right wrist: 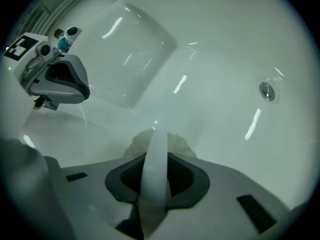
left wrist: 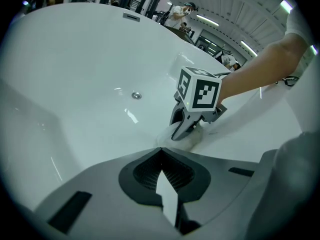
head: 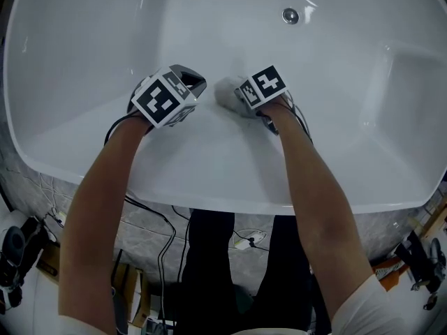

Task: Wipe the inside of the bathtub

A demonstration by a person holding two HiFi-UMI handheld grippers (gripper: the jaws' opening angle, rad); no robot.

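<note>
The white bathtub fills the head view, its round drain at the far side. My right gripper is shut on a white cloth pressed against the tub's near inner wall. The left gripper view shows that cloth bunched under the right gripper. In the right gripper view the cloth bulges past the jaws. My left gripper hovers just left of it, shut, with nothing in its jaws. The left gripper also shows in the right gripper view.
Below the tub's near rim lie black cables on the floor, beside the person's dark trouser legs. Gear sits at the floor's left and right edges. A step moulded into the tub lies near the left gripper.
</note>
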